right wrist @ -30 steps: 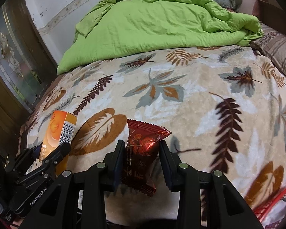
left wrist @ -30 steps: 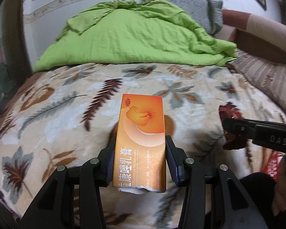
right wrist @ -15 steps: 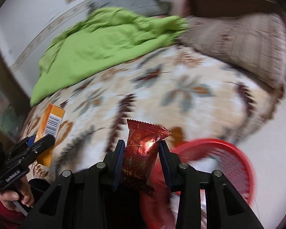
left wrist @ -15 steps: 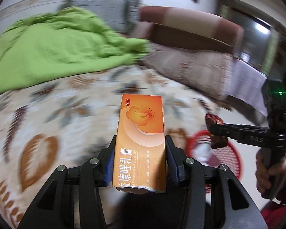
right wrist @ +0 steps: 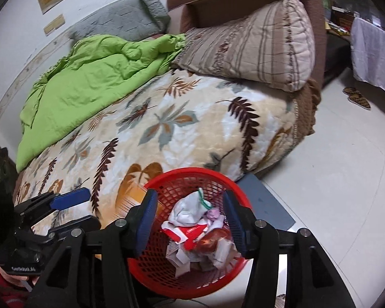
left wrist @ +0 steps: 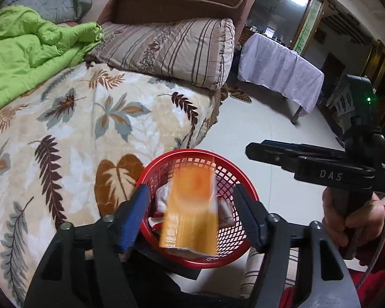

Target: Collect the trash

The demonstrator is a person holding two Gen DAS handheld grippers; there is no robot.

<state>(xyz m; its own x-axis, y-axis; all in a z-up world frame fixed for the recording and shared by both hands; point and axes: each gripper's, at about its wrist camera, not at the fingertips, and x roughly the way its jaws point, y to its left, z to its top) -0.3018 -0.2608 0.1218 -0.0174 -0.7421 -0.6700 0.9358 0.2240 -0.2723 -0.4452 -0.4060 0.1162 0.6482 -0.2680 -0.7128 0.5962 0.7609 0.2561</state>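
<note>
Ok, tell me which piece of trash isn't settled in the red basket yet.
The orange box: blurred, mid-drop between the open left gripper fingers above the red basket. The white wrapper and dark red packet already lie inside.

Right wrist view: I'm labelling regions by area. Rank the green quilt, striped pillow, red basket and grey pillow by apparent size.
1. green quilt
2. striped pillow and red basket: similar; the basket sits nearer the camera, so unranked
3. grey pillow
</note>
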